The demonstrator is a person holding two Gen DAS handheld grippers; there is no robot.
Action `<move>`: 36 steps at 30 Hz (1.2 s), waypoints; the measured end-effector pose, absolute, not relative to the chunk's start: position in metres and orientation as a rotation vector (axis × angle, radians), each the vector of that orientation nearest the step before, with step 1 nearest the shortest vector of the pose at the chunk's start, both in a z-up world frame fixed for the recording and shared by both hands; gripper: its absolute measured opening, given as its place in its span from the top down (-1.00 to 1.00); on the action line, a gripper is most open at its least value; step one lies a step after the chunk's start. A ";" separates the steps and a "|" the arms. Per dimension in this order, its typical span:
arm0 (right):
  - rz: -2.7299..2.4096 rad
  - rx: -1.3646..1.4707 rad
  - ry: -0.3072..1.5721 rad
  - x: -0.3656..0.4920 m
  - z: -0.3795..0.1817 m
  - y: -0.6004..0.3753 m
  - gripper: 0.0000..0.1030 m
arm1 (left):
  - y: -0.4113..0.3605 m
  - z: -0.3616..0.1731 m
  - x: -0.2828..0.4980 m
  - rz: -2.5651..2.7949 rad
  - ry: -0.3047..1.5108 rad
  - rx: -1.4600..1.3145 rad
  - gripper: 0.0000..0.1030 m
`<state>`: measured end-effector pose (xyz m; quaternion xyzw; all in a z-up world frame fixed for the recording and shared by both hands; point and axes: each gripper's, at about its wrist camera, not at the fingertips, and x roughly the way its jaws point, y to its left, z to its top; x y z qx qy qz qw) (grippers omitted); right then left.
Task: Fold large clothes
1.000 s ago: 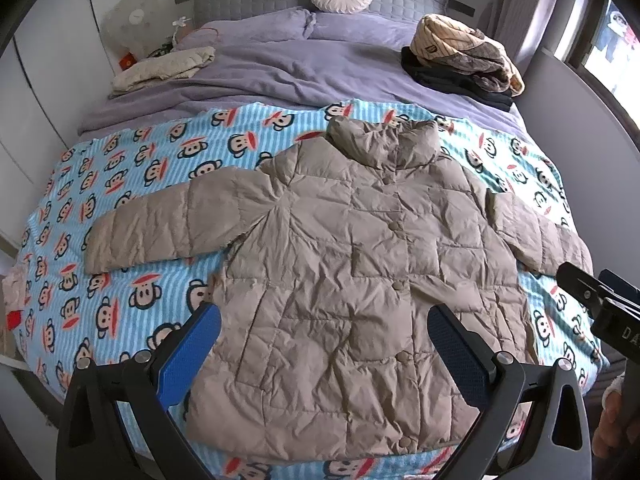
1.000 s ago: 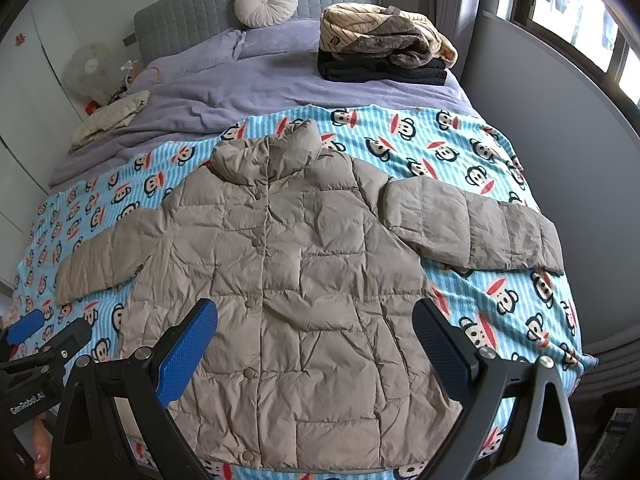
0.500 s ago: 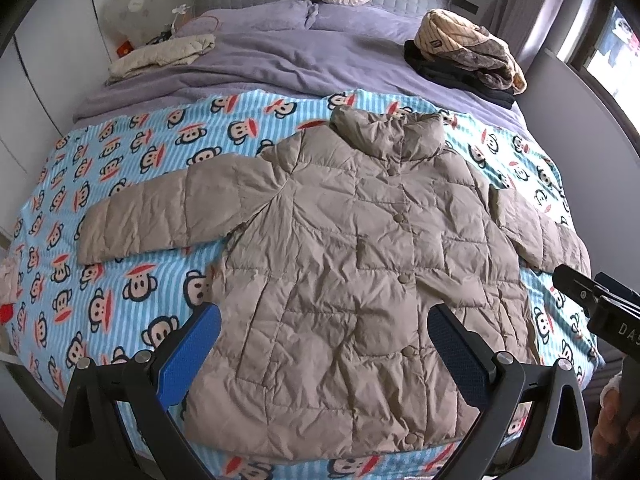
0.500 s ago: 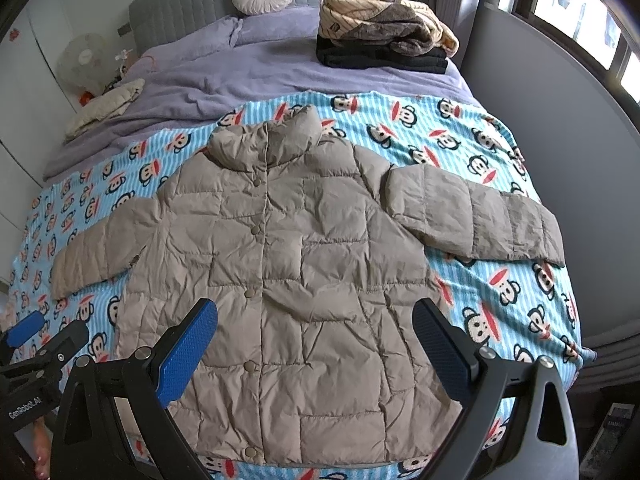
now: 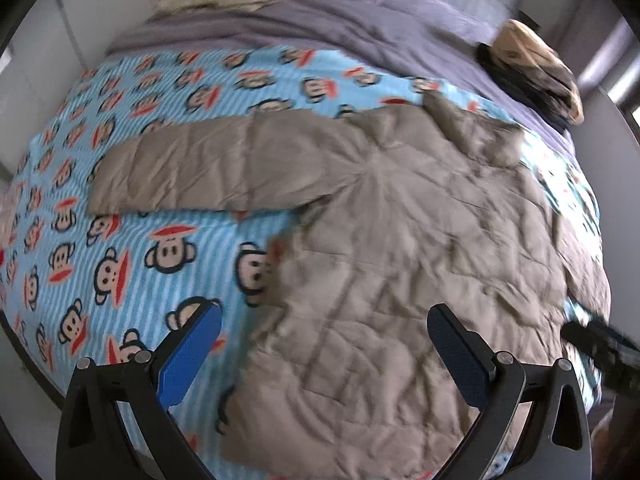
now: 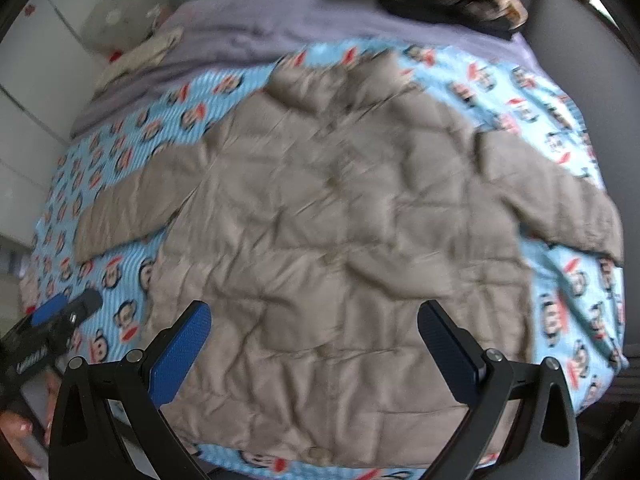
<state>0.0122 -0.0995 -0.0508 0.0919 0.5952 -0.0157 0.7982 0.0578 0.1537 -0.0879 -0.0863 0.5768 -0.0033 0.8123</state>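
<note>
Both tongs, left (image 5: 324,354) and right (image 6: 314,354), dropped closer (spread, empty) above jacket (image 6: 340,240).

The coat (image 6: 340,240) is soft, puffy cloth, sewn in squares, with a dull tan look and lots of wrinkles. The blanket (image 5: 132,264) under it is thin, smooth cloth with printed monkey faces. The purple bedding (image 5: 340,24) looks soft and matt. The left gripper (image 5: 324,352) has hard black plastic arms, a little shiny, with small metal screws. Its pads (image 5: 188,356) are blue and bumpy, like rubber. The right gripper (image 6: 314,350) looks the same.
</note>
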 end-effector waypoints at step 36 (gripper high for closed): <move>0.236 0.181 1.261 0.201 -0.184 0.060 -0.99 | 0.394 -0.213 0.199 0.121 0.828 -0.722 0.86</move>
